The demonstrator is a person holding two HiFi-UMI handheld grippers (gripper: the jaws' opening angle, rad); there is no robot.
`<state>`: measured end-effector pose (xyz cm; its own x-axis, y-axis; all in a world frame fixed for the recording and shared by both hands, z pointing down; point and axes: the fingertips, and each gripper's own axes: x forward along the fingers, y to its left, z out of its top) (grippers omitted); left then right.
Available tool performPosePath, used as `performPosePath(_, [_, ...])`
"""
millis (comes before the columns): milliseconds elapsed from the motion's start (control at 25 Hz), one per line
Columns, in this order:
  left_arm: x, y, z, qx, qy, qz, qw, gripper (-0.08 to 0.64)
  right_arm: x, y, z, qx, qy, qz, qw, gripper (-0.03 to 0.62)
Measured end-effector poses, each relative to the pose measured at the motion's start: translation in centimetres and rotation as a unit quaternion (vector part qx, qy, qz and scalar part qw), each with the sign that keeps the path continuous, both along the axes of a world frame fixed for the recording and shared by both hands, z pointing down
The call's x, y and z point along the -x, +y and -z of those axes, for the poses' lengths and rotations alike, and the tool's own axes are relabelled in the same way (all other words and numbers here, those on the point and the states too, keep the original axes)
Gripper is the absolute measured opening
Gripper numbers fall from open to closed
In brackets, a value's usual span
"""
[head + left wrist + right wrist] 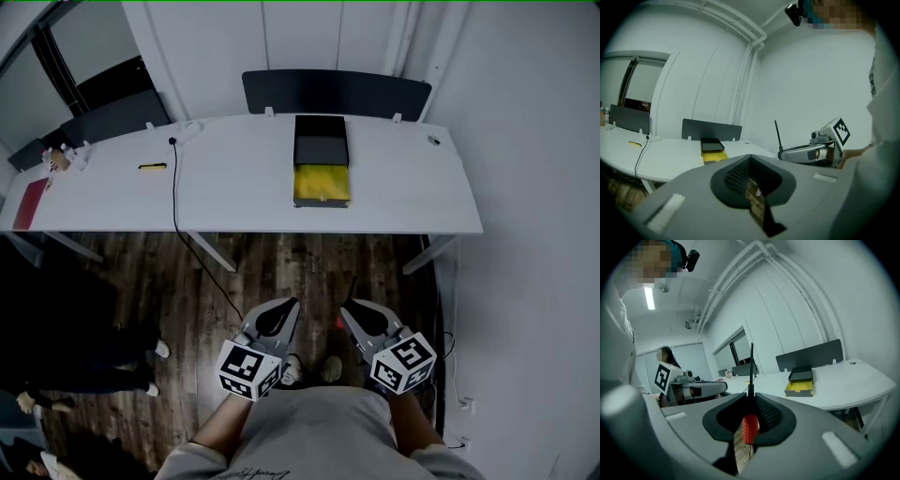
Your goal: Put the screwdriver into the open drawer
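Observation:
I stand back from the white table [234, 197]. On it sits a black box with its yellow drawer [322, 183] pulled open toward me; the drawer [714, 156] also shows small in the left gripper view, and the drawer [799, 388] in the right gripper view. My right gripper [354, 314] [751, 394] is shut on the screwdriver [750, 427]: the red handle sits between the jaws and the thin dark shaft sticks out past the tips. My left gripper [281, 309] [751, 157] is shut, with nothing in it. Both are held low over the floor, far from the table.
A black cable [174, 187] runs across the table and down to the wooden floor. A small yellow item [152, 166] and a red book [30, 202] lie at the table's left. A dark partition [336, 92] stands behind. Another person's legs [122, 366] are at left.

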<state>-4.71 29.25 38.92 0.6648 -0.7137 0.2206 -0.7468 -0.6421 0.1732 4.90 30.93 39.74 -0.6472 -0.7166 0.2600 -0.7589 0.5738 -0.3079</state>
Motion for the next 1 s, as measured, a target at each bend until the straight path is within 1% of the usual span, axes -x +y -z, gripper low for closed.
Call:
performPosePath(600, [5.1, -1.4, 0.0, -0.008, 0.005, -0.021, 0.9997, 0.000, 4.7, -1.6, 0.7, -0.010, 0.008, -0.013, 1.000, 0.072])
performPosePath(1000, [5.9, -2.8, -0.2, -0.008, 0.012, -0.033, 0.9993, 0.000, 5.9, -2.7, 0.8, -0.011, 0.010, -0.016, 1.000, 0.072])
